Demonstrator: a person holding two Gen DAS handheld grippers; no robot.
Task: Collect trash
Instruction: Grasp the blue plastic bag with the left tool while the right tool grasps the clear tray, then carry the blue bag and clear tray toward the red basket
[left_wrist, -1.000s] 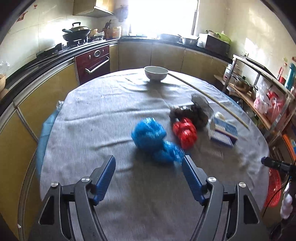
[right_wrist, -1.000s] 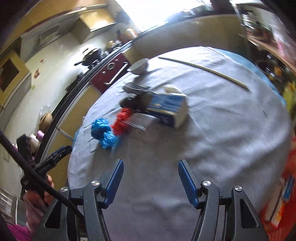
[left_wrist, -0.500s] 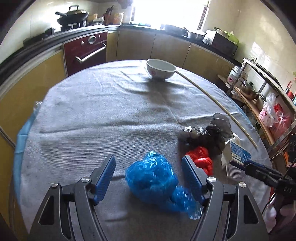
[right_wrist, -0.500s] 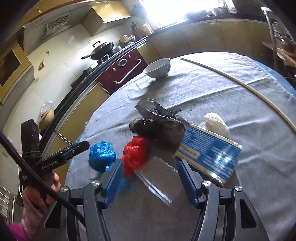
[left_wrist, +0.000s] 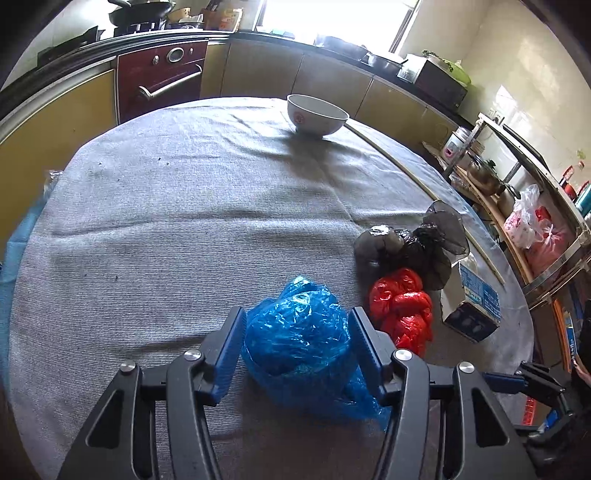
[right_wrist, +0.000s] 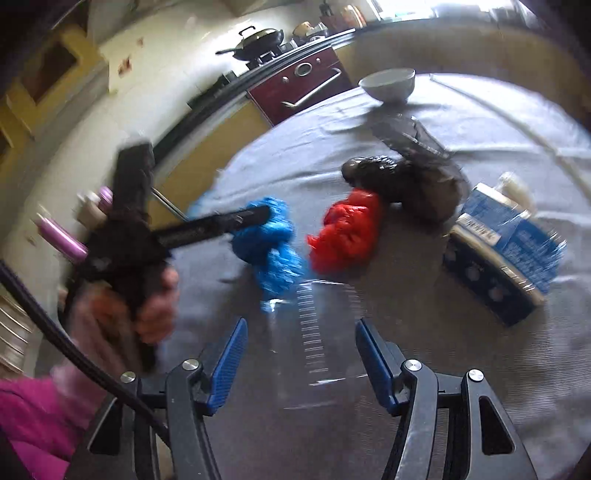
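Your round tabletop (left_wrist: 184, 229), under its grey cloth, fills both views, with the trash bunched along its right side and a white bowl (left_wrist: 317, 114) alone at the far edge. That leaves you a clear approach from the near side.

The blue and white carton (right_wrist: 506, 251) lies on its side at the right. Beside it sits the crumpled black bag (left_wrist: 417, 247), with the red bag (left_wrist: 400, 310) touching its near side.

The blue bag (left_wrist: 299, 336) lies just left of the red one and sits between the fingers of your left gripper (left_wrist: 297, 350). Those fingers have just been closing, and both blue pads now lie against the plastic; it looks like the start of a grip, though how firmly they press is hard to judge. The bag's near end is hidden behind the gripper frame.

Your right gripper (right_wrist: 299, 354) has its fingers apart, straddling a clear plastic piece (right_wrist: 314, 332) that lies flat on the cloth. They do not seem to touch it. The right wrist view is motion-blurred, so the piece's outline and exact shape are hard to make out.
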